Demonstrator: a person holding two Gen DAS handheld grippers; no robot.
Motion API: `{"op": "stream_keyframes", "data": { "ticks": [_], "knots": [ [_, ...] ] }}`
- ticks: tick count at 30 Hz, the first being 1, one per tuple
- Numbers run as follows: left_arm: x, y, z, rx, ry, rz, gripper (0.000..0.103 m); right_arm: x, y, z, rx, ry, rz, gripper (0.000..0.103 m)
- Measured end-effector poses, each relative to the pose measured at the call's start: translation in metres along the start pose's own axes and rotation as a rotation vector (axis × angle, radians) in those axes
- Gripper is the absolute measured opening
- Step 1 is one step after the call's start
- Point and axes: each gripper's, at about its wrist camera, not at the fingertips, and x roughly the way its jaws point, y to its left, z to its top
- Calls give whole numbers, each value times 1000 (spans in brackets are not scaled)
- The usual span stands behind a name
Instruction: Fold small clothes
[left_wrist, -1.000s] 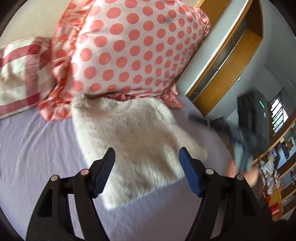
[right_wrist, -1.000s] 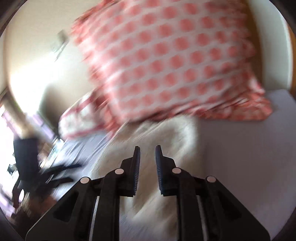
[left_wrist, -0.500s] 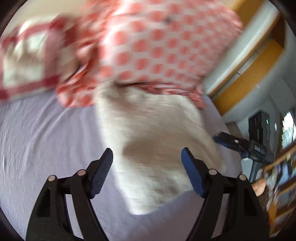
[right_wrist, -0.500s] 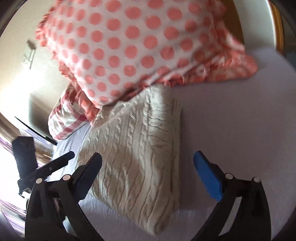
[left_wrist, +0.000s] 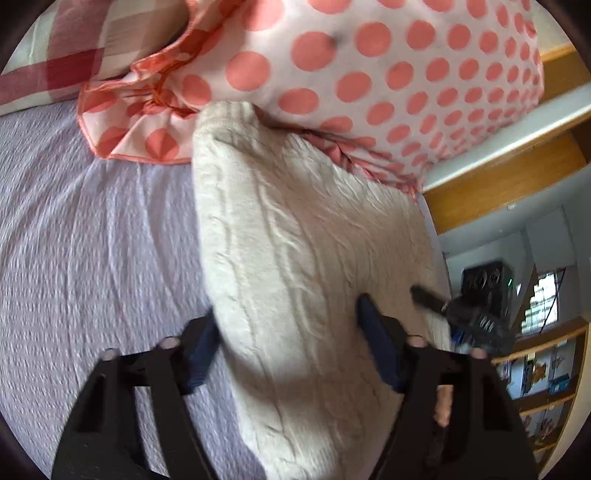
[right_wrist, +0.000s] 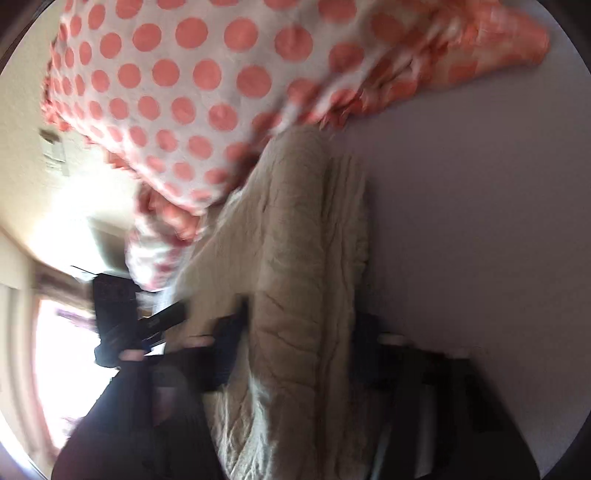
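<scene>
A lilac bedsheet (left_wrist: 92, 240) is spread across the mattress, a polka-dot pillow (left_wrist: 388, 66) and a checked pillow (left_wrist: 74, 55) are propped at its head, a wooden headboard (left_wrist: 509, 177) is seen behind, and a bright window (right_wrist: 66, 343) is blown out with daylight.

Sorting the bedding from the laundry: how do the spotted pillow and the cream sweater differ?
The spotted pillow is smooth white fabric with coral dots; the cream sweater is plain cable knit. The pillow is plump and propped up; the sweater lies folded flat. Both rest on the lilac sheet, touching.
</scene>
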Motion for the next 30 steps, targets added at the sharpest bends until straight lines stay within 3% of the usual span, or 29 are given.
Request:
{"op": "stream_keyframes", "data": {
  "ticks": [2,4,8,12,14,15,16,17,19,22,23,25,27,30],
  "knots": [
    [-4,2,-1,4,-6,-13,41,0,2,-7,-10,-20,13,37],
    [-17,0,-6,39,-22,-11,37,-4,11,-12,-18,-32,49,33],
    [-61,-1,-22,113,-73,35,36,-3,51,-22,-108,-26,109,31],
    [-115,31,-31,81,-128,61,36,29,85,-32,-167,31,139,30],
    [-123,50,-31,51,-131,103,39,54,92,-37,-180,68,109,30],
    [-120,60,-30,31,-117,140,41,64,93,-38,-183,80,77,32],
    [-111,74,-28,-3,-86,177,46,79,93,-42,-192,90,-12,40],
    [-108,80,-28,-22,-78,177,51,86,93,-43,-196,87,-53,45],
    [-113,84,-31,-41,-101,149,51,83,93,-45,-189,73,-88,51],
    [-148,62,-47,57,-208,217,50,43,115,-55,-287,-47,-184,54],
    [-157,54,-53,87,-235,218,50,21,129,-65,-332,-89,-158,58],
    [-172,35,-68,147,-274,187,51,7,149,-78,-366,-92,-69,81],
    [-175,12,-86,205,-284,134,55,2,167,-101,-413,-58,23,83],
    [-148,-10,-99,225,-229,106,60,24,172,-115,-398,29,33,83]
  ]
}}
